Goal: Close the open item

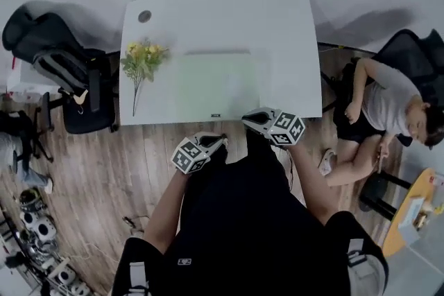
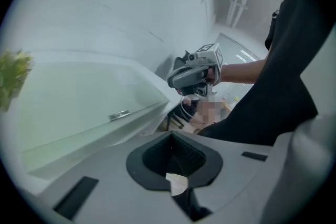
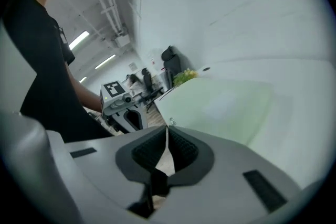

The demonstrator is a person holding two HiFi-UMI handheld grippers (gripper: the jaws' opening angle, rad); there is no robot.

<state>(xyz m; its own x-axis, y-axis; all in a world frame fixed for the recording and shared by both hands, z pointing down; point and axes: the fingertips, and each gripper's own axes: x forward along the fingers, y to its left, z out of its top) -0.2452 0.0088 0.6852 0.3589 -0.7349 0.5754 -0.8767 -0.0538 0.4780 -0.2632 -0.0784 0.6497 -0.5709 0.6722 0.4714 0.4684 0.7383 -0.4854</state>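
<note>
Pale green item (image 1: pixel 215 86) flat at table's (image 1: pixel 291 17) near edge, flowers (image 1: pixel 142 55) apart at left

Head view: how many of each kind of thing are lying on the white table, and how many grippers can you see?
Flower bunch: 1
Pale green flat item: 1
Grippers: 2, the left gripper and the right gripper, both off the near edge of the table
Total: 4

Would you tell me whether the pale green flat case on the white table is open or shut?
Shut, it seems: the pale green flat case lies as one flat slab on the white table, no cover raised.
</note>
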